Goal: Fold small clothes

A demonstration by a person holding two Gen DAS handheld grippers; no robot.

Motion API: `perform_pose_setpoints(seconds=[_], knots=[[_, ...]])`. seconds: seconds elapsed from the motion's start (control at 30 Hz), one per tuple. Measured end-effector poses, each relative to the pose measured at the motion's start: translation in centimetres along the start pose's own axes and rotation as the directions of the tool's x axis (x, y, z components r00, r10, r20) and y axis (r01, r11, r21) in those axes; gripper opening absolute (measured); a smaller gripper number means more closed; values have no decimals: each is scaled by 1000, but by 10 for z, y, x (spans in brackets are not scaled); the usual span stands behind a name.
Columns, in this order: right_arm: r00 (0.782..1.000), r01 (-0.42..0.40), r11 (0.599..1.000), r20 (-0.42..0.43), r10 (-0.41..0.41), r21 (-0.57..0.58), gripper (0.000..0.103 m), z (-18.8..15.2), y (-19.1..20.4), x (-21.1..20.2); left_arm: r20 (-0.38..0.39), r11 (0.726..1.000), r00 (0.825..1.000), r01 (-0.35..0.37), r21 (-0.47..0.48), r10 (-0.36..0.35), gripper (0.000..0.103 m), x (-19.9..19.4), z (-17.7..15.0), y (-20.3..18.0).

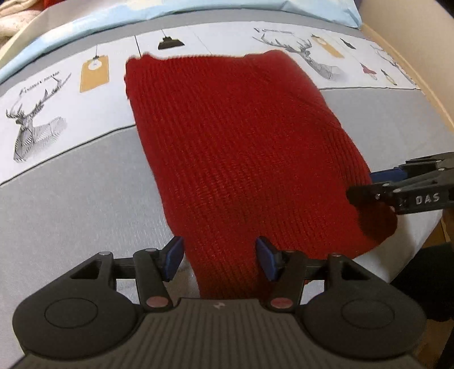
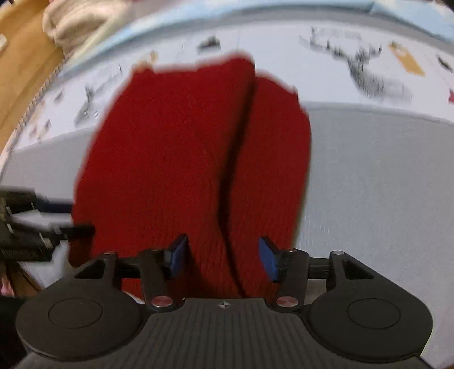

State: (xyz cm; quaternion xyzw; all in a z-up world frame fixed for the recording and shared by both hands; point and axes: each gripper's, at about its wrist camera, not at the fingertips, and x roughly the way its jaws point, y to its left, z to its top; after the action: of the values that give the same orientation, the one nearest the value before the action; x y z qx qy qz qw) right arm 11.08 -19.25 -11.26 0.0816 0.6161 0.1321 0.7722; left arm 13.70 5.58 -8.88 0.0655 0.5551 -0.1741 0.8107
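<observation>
Lay flat on the bed (image 1: 71, 198), a red knit (image 1: 227, 147), long side running near to far, near end at the bed's near edge. Looked soft and limp, thick ribbed wool, light; likely to drape and sag when lifted, grippy rather than slippery, not fragile. Showed in the right wrist view as two layers, with a dark seam or fold edge running near to far just right of the middle. Best taken at the near corners or the near hem, both layers pinched together, so the fold carries evenly; a pinch mid-panel would likely bunch it.

Hovered over the near left part of the knit, left gripper (image 1: 218, 259), jaws apart with cloth between the blue pads but not pressed. Stood over the near right part, right gripper (image 2: 222, 257), jaws likewise apart and astride the seam, nothing clamped.

Underneath, a smooth bedspread, grey panels below, a white band with deer and tag prints beyond. Farther off, a pale blue pillow (image 1: 312, 11); at the far left, a cream bundle (image 2: 82, 20) and wood flooring (image 2: 25, 71).
</observation>
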Motion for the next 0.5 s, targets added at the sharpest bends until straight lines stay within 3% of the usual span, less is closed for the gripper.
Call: perform_pose_setpoints(seconds=[0.2,0.37,0.5], knots=[[997,-19,1000,80,18,7,55,1,0,-24,27,1000,999,-24,9,24,63,-8,-2,-7],[977,59,997,206,-47,-56,56,-4,13,-59,81,999,995,-51,-18,52,63,-23,-4,-10],[950,91,995,303,-78,-28,61,-19,15,-90,162,995,983,-74,-66,84,76,-55,-12,-17]])
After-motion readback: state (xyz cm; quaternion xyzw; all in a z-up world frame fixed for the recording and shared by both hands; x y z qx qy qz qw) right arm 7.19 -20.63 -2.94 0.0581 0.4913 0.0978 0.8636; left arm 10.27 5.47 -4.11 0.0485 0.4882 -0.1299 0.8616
